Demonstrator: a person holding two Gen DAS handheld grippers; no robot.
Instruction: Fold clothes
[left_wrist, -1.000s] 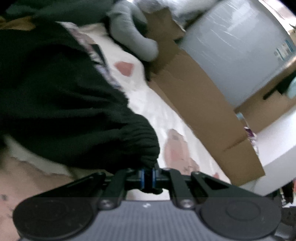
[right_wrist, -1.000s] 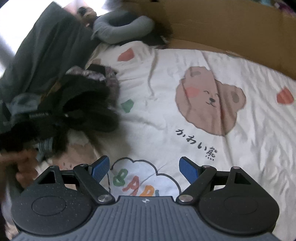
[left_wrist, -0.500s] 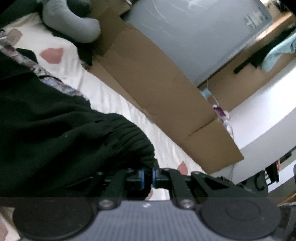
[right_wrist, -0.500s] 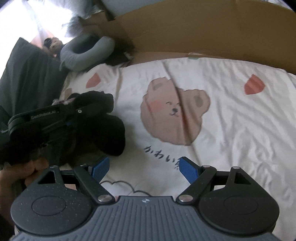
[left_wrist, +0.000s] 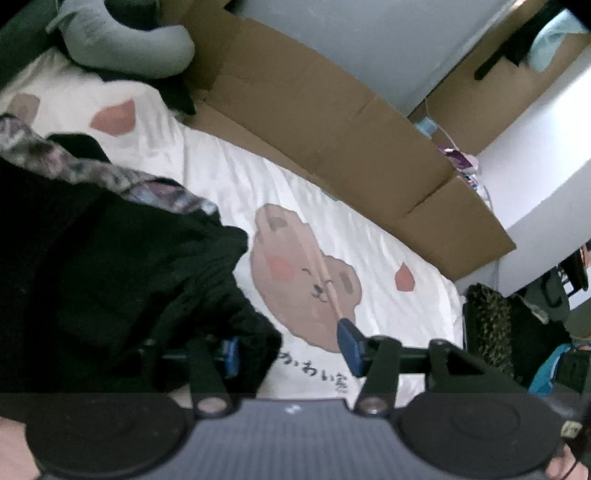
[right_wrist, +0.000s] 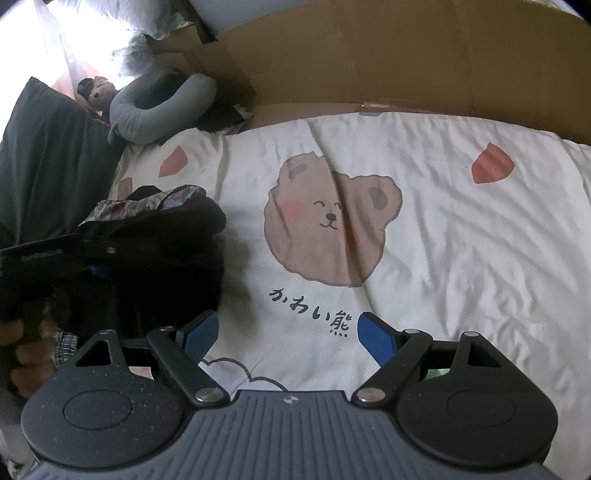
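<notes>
A black knit garment (left_wrist: 110, 266) with a patterned lining lies bunched on the left of a white bed sheet (left_wrist: 373, 254) printed with a brown bear. My left gripper (left_wrist: 291, 349) is open; its left finger is against the garment's ribbed edge, its right finger is over the sheet. In the right wrist view the garment (right_wrist: 159, 236) lies left of the bear print, with the left gripper's body across it. My right gripper (right_wrist: 288, 334) is open and empty above the sheet (right_wrist: 461, 240), right of the garment.
A flattened cardboard box (right_wrist: 388, 62) stands along the bed's far edge. A grey neck pillow (right_wrist: 162, 107) and a dark cushion (right_wrist: 44, 155) lie at the head end. A dark speckled cushion (left_wrist: 487, 325) lies past the bed's right end.
My left gripper has opened and let go of the black garment's ribbed edge, which now rests on the sheet. My right gripper has stayed open and drifted slightly.
</notes>
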